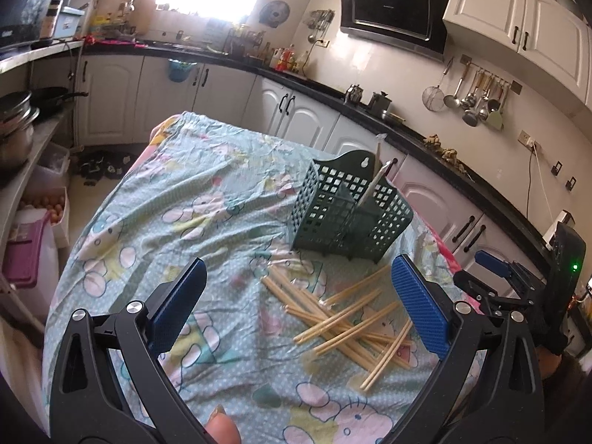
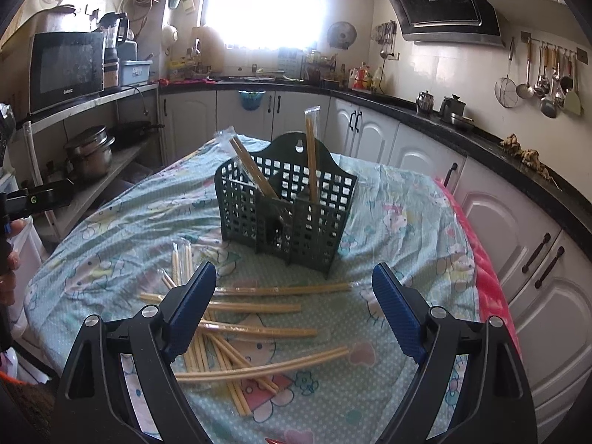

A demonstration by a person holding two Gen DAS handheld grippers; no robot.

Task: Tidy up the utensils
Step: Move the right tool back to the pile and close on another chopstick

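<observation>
A dark green slotted utensil basket (image 2: pixel 285 214) stands on the cartoon-print tablecloth (image 2: pixel 399 229), with two wrapped chopstick pairs (image 2: pixel 312 155) leaning upright in it. Several loose wrapped chopsticks (image 2: pixel 259 329) lie scattered in front of it. My right gripper (image 2: pixel 294 303) hovers open above that pile, nothing between its blue pads. In the left wrist view the basket (image 1: pixel 347 211) sits ahead and the loose chopsticks (image 1: pixel 344 318) lie toward the right. My left gripper (image 1: pixel 296 296) is open and empty above the cloth. The right gripper (image 1: pixel 492 270) shows at the far right.
White cabinets and a black counter (image 1: pixel 370 107) ring the table. Ladles and strainers hang on the right wall (image 2: pixel 547 77). Shelves with pots (image 2: pixel 88 151) and a microwave (image 2: pixel 66 66) stand on the left. A thumb (image 1: pixel 222 429) shows at the bottom edge.
</observation>
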